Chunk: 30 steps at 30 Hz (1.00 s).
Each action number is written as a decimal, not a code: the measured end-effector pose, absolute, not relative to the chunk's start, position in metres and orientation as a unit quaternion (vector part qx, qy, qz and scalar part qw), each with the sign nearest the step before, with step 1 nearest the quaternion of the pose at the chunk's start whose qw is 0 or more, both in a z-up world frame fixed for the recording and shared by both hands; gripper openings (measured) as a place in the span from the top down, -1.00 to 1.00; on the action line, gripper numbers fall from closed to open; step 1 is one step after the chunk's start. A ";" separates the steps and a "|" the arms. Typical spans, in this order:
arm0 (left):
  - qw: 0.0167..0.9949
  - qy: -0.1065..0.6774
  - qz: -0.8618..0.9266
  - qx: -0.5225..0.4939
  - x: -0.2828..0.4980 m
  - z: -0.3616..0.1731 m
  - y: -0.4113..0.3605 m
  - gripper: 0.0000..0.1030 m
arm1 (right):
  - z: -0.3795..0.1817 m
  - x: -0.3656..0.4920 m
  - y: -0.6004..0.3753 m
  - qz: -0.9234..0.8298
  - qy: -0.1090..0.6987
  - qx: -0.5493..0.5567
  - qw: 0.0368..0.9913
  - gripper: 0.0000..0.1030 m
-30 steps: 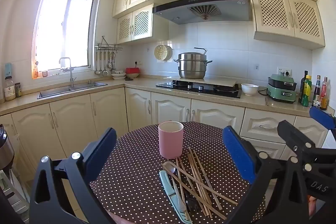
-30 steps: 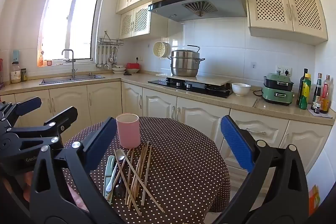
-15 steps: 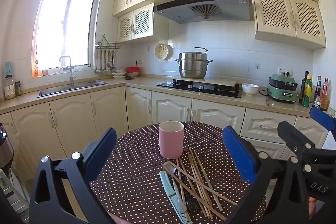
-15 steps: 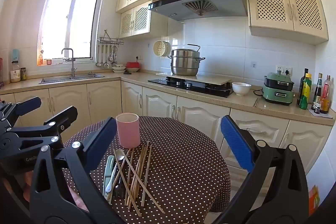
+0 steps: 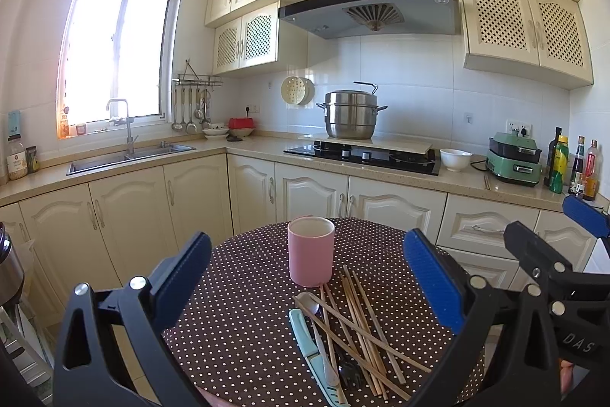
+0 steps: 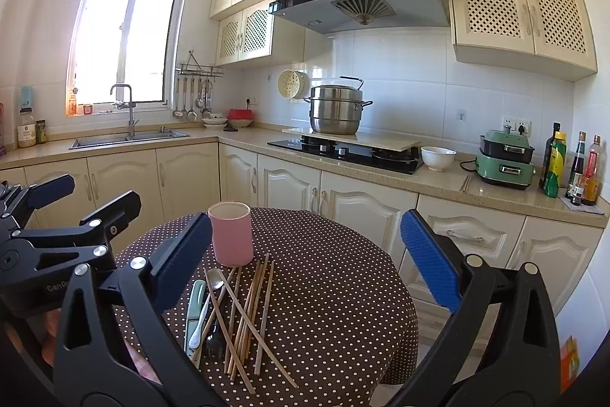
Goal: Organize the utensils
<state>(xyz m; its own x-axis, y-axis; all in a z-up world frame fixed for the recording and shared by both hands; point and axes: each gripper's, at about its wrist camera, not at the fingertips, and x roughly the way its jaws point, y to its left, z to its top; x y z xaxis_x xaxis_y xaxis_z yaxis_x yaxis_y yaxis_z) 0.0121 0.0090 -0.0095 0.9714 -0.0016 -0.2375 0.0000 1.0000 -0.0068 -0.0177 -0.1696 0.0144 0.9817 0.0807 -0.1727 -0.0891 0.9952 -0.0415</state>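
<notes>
**Both grippers wide open over the table, utensils in a heap by the cup**

Quick rundown. Left gripper hangs above the near edge of the round table w/ its blue pads spread far apart, nothing between them. Right gripper same deal: jaws apart, holding nothing. Right one shows in the left cam at the far right edge, left one shows in the right cam at the far left, so they're side by side, not touching.

Pink cup stands upright on the brown polka-dot cloth, approx mid-table, looks empty from here but can't see the bottom. Just in front of it, on the near side, is the pile: a bunch of wooden chopsticks lying crossed over each other, tips reaching almost to the cup's base. A spoon sits at the left of the pile w/ its bowl end toward the cup. Beside that, a light green knife lies flat, and a small black fork is tucked under the sticks near the table edge.

Bkgd: steel pot on the stove, sink under the window, white bowl on the counter.
</notes>
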 end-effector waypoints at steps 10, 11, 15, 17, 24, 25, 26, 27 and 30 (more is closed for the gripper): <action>0.992 0.124 0.000 -0.001 0.016 -0.012 0.004 -0.92 | 0.016 -0.014 -0.173 0.043 0.093 -0.022 0.995 -0.88; 0.992 0.125 0.000 -0.001 0.016 -0.012 0.005 -0.92 | 0.016 -0.013 -0.173 0.043 0.094 -0.022 0.994 -0.88; 0.992 0.128 -0.001 -0.002 0.018 -0.012 0.005 -0.92 | 0.015 -0.012 -0.172 0.043 0.096 -0.021 0.994 -0.88; 0.992 0.128 -0.001 -0.002 0.018 -0.012 0.005 -0.92 | 0.015 -0.011 -0.173 0.042 0.096 -0.020 0.994 -0.88; 0.992 0.130 0.000 0.000 0.020 -0.012 0.002 -0.92 | 0.014 -0.008 -0.175 0.044 0.098 -0.017 0.994 -0.88; 0.991 0.131 -0.001 0.000 0.021 -0.011 0.003 -0.92 | 0.013 -0.008 -0.175 0.044 0.098 -0.017 0.994 -0.88; 0.991 0.131 0.000 0.000 0.021 -0.011 0.002 -0.92 | 0.013 -0.008 -0.176 0.044 0.099 -0.017 0.994 -0.88; 0.991 0.131 0.000 0.000 0.021 -0.011 0.003 -0.92 | 0.013 -0.008 -0.176 0.044 0.099 -0.017 0.994 -0.88; 0.991 0.133 0.000 0.000 0.023 -0.011 0.002 -0.92 | 0.011 -0.007 -0.175 0.043 0.100 -0.017 0.994 -0.88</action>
